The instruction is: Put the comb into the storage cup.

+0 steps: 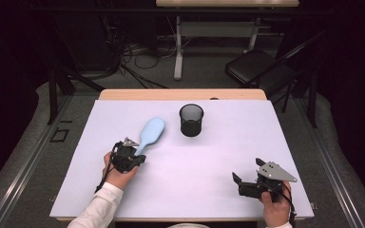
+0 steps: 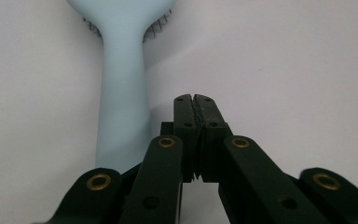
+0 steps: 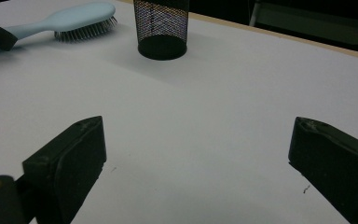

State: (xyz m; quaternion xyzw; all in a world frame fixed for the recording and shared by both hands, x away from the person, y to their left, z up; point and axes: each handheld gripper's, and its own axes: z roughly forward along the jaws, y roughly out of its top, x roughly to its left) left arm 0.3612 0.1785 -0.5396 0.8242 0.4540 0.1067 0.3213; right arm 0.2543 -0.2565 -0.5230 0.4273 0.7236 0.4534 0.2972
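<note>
The pale blue hairbrush (image 1: 150, 133) lies bristles-down on the white counter (image 1: 218, 156), just left of the black mesh cup (image 1: 191, 119), its handle slanting back toward the person. The left tongs (image 2: 195, 100) sit pressed together on nothing, right beside the handle's end rather than around it. To pick the brush up well, I'd say they need to spread first, shift sideways over the handle, then pinch it at its narrow waist. The right tongs (image 3: 196, 154) rest spread wide, well apart from the brush, empty.
</note>
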